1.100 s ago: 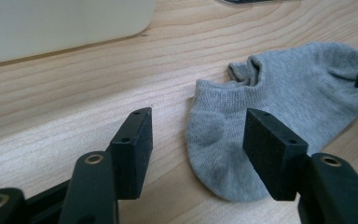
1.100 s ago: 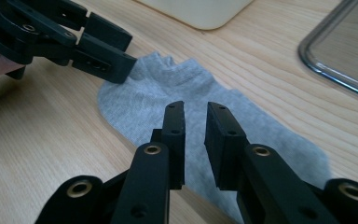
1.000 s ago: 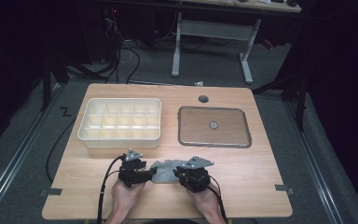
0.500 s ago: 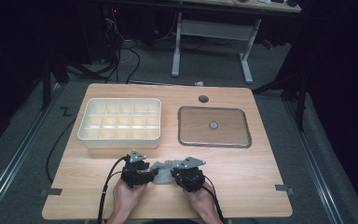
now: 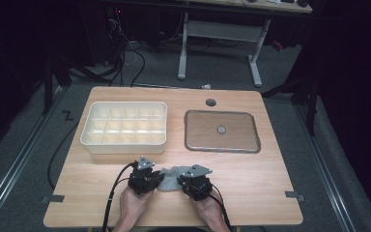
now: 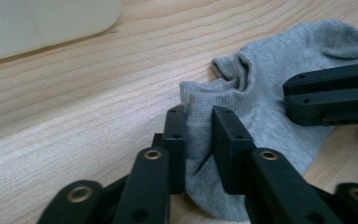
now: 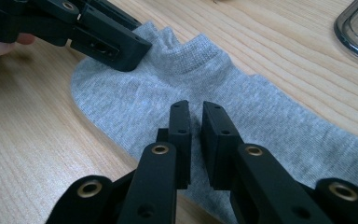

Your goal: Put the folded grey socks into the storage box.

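Note:
A grey ankle sock [image 5: 171, 177] lies flat on the wooden table [image 5: 251, 179] near its front edge, between my two grippers. My left gripper [image 6: 199, 116] is shut on a fold at the sock's [image 6: 261, 84] cuff end, with fabric pinched between its jaws. The right gripper [image 7: 196, 109] is shut on a ridge of cloth along the middle of the sock [image 7: 242, 107]. From above, the left gripper [image 5: 157, 181] and the right gripper [image 5: 183, 182] sit close together, each held by a hand coming in from the bottom.
A cream divided tray [image 5: 124, 126] stands behind the left gripper, its near wall close to the sock. A shallow metal-rimmed tray [image 5: 222, 131] lies at the back right. A cable hole [image 5: 210, 102] sits near the far edge. Bare wood flanks both hands.
The right gripper has shifted left toward the left one, bunching the sock between them. Both hands sit slightly nearer the front edge.

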A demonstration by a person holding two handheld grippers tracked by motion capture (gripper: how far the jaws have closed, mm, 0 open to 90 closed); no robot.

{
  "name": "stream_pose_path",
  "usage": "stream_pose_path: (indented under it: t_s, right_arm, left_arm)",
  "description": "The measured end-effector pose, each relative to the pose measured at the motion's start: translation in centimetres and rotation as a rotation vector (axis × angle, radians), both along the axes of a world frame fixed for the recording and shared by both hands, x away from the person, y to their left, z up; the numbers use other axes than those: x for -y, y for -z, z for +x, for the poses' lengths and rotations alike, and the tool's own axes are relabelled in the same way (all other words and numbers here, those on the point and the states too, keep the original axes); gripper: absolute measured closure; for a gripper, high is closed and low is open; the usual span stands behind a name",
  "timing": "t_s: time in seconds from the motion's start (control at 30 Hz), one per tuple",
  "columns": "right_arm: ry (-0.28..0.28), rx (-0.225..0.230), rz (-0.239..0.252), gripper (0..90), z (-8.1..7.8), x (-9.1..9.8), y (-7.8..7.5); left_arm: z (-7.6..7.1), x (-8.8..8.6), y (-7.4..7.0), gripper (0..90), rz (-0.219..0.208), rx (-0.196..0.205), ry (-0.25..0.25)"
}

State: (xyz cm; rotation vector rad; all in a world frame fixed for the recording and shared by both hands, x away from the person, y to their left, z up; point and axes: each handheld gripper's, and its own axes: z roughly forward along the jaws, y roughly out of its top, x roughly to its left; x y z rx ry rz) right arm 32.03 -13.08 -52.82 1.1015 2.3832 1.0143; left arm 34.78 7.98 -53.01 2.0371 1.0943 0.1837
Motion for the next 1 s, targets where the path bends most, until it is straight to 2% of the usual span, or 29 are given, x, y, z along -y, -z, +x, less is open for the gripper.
stream_pose_path:
  t_s: [0.13,0.2,0.33,0.4,0.43,0.47,0.63,0.7,0.87,1.0]
  right_arm:
    - [0.002,0.000,0.013,82.7,0.0,0.1,0.1]
    - [0.004,0.001,0.015,82.7,0.0,0.1,0.1]
    - [0.001,0.005,0.017,82.7,0.0,0.1,0.1]
    - [0.000,0.010,0.013,82.6,-0.1,0.1,0.2]
    - [0.000,0.013,0.016,82.6,-0.1,0.1,0.2]
    - [0.001,0.011,0.013,82.6,-0.1,0.1,0.2]
    - [0.000,0.008,0.018,82.6,-0.1,0.2,0.2]
    - [0.004,0.001,0.020,82.5,-0.1,0.2,0.1]
    - [0.001,-0.005,0.032,82.0,0.0,0.2,0.1]
    - [-0.030,-0.016,0.033,78.2,0.0,0.1,-0.1]
  left_arm:
    - [-0.1,0.0,0.1,82.1,-0.003,0.010,0.008]
    - [0.1,-0.3,0.2,83.0,-0.029,-0.012,0.007]
    - [0.2,-0.5,0.1,84.2,-0.042,-0.021,0.012]
    - [0.0,-0.8,-0.3,84.4,-0.070,-0.021,0.016]
    - [0.0,-0.8,-0.3,84.4,-0.070,-0.021,0.016]
    - [-0.1,-1.0,-0.6,84.5,-0.091,-0.019,0.020]
    - [-0.4,-1.0,-1.2,84.6,-0.107,-0.006,0.034]
    - [-0.6,-0.9,-1.6,84.7,-0.130,-0.001,0.042]
    - [-0.7,-1.0,-2.1,84.8,-0.147,0.000,0.058]
    - [-0.9,-1.1,-2.2,84.8,-0.136,0.002,0.065]
